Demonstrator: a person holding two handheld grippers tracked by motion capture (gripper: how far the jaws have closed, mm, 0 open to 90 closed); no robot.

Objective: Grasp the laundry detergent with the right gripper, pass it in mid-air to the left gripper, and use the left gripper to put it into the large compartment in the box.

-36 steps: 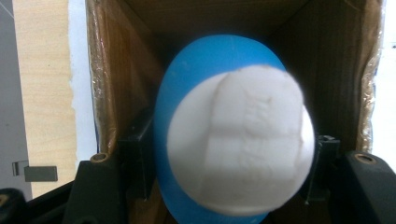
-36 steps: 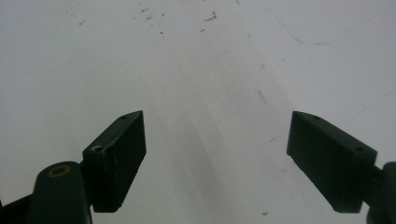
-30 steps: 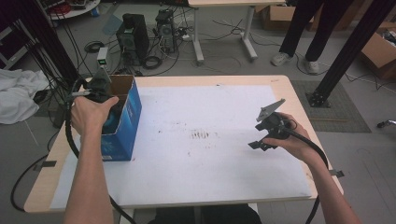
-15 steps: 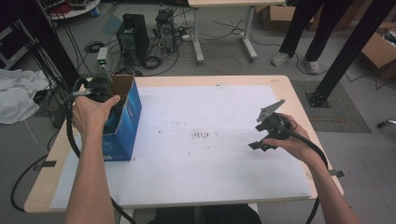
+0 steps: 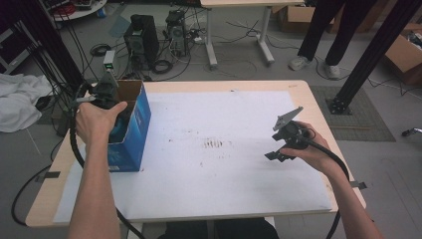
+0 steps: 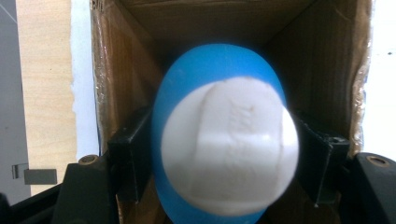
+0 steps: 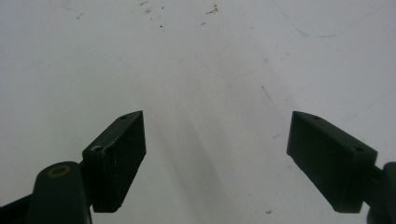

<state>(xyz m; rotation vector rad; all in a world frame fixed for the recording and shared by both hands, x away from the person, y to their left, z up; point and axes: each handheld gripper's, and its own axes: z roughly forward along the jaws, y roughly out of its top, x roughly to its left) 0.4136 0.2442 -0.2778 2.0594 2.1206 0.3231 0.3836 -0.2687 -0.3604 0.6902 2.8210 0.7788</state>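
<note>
Blue and white plastic makes up the rounded thing point(image 6: 224, 135) we have between the jaws of our left gripper point(image 6: 224, 158): a blue egg-like body with a white, faintly embossed cap turned toward the camera. The two black jaws press against its flanks on either side, so the gripper is closed on it and carrying it. It sits inside the open top of a cardboard box point(image 6: 140, 60), whose brown inner walls rise around it in the left gripper view; we cannot tell whether it touches the box floor.

From the high view, that box point(image 5: 130, 130) is blue on the outside and stands upright near the left edge of the table point(image 5: 164, 85), on the white sheet point(image 5: 219, 169) that covers most of the wooden top. Our left hand point(image 5: 97, 122) holds the left gripper point(image 5: 106, 92) over the box's mouth, its black cable looping down past the table edge.

Well apart, at the right side of the sheet, our right hand point(image 5: 303, 152) holds the right gripper point(image 5: 284, 142) low over the paper. In the right gripper view its jaws stand wide apart with nothing between them, over bare white sheet marked by a few dark specks. A small patch of brownish smudges point(image 5: 214, 144) lies near the middle of the sheet, between the box and the right gripper.

Beyond the table, on the grey floor, we see computer towers point(image 5: 144, 37) with tangled cables, and a person's legs point(image 5: 328, 35).
</note>
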